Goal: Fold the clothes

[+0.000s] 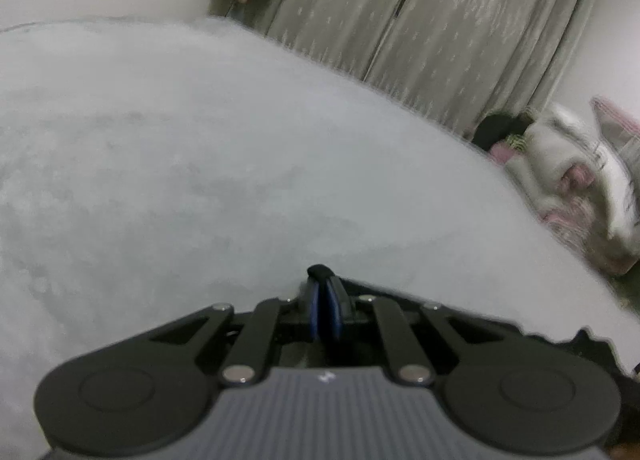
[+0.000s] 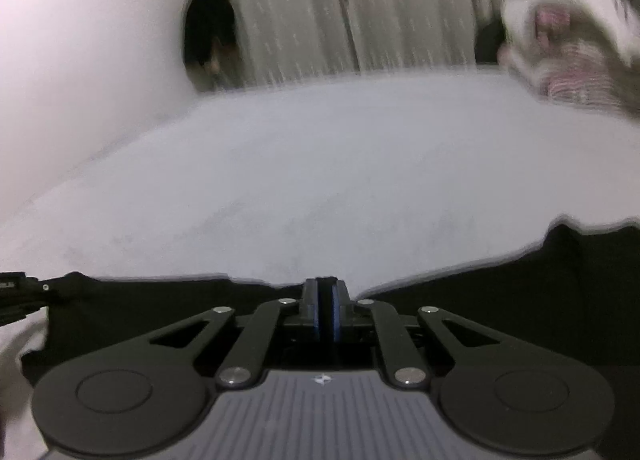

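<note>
- Left gripper [image 1: 324,292]: jaws drawn together, with a small bunch of black fabric pinched at the tips. It holds the black garment [image 1: 580,344] by an edge, presumably so the cloth can be carried over for a fold.
- Right gripper [image 2: 325,292]: jaws likewise closed, at the upper edge of the same black garment [image 2: 520,300], which spreads to both sides below the fingertips. It appears to clamp that hem, though the pinch itself is hard to make out.
- Holding two points along one edge keeps the cloth taut and level; judged as a fold in progress.
- The garment lies at the near edge of the bed [image 2: 320,164], whose pale grey cover stretches ahead, bare and flat enough to serve as the folding surface.
- A heap of white and pink laundry [image 1: 568,176] sits at the bed's far right side, well apart from the garment.
- Beyond stand patterned curtains [image 1: 440,20] and a plain wall. Both views are blurred.
</note>
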The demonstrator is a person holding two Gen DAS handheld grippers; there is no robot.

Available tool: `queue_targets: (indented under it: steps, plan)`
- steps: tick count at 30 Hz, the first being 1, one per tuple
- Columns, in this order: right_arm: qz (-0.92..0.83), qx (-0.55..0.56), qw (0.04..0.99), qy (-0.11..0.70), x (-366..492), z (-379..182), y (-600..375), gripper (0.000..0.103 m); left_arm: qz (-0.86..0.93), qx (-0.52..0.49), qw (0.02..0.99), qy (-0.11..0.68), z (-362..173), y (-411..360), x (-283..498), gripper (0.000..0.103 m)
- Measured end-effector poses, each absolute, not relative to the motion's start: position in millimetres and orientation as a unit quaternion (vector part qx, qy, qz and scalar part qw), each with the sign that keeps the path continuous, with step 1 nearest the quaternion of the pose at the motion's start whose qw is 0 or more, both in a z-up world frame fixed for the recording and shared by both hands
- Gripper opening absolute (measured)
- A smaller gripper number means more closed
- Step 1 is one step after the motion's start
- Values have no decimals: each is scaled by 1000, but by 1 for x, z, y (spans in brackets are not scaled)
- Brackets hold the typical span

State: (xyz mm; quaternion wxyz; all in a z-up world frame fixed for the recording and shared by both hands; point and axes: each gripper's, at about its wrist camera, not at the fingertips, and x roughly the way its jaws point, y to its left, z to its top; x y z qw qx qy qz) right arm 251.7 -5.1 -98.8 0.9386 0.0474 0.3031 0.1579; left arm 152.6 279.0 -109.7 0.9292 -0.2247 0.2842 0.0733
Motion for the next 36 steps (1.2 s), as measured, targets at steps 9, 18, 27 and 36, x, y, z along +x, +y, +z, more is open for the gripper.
queue_targets:
  steps: [9, 18, 27, 36]
  plan:
    - [166, 38, 947, 272, 241, -88, -12, 49, 83, -225, 922, 304, -82, 262, 127, 69]
    - [208, 25, 943, 259, 227, -67, -10, 49, 83, -355, 871, 330, -76, 268, 75, 77]
    - [295, 25, 910, 291, 225, -65, -5, 49, 49, -481, 817, 314, -108, 271, 70, 65]
    - [349, -32, 882, 316, 213, -73, 18, 49, 135, -400, 863, 276, -112, 261, 78, 7]
